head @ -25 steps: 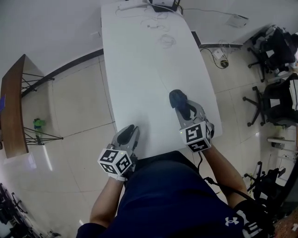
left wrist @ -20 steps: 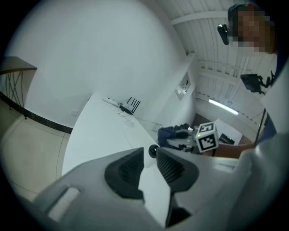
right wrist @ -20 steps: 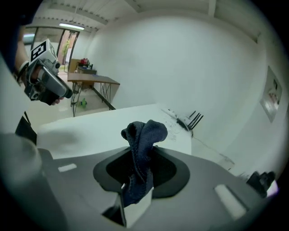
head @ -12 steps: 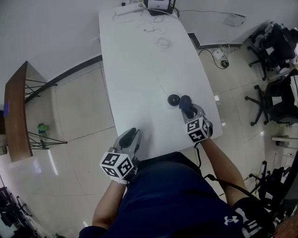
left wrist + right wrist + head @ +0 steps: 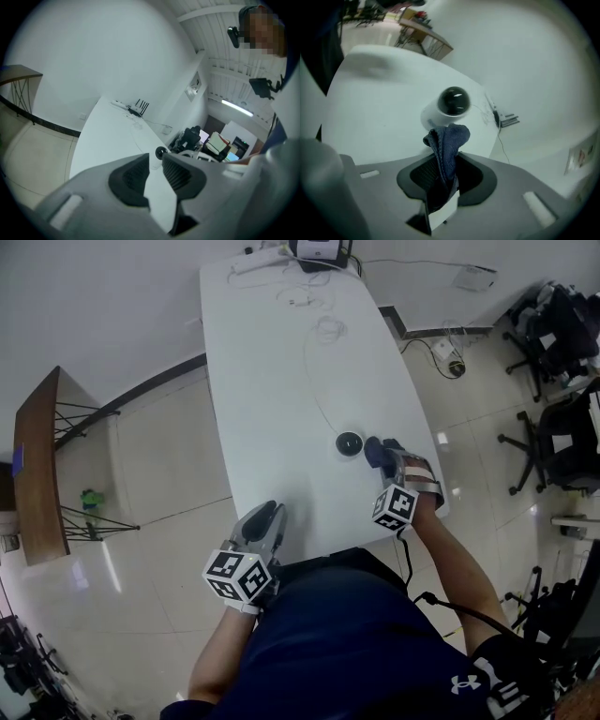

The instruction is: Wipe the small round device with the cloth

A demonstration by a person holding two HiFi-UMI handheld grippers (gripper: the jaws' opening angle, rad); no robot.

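White table (image 5: 272, 381), seen from above. Small round device (image 5: 349, 442), black dome on white base (image 5: 453, 102), sits on table toward near right side. Right gripper (image 5: 377, 452) has jaws pinched on dark blue cloth (image 5: 447, 143). Bunched cloth end (image 5: 372, 450) lies just beside device; contact unclear. Left gripper (image 5: 263, 518) rests at near table edge, well apart from device, its jaws (image 5: 154, 169) narrowly apart, table showing through gap.

A long white table (image 5: 272, 381) with rounded corners carries the small round device (image 5: 350, 442) toward its near right edge. A thin cable (image 5: 310, 381) runs from it to the far end, where loose white cords (image 5: 328, 327), a power strip (image 5: 258, 257) and a dark box (image 5: 319, 249) lie.
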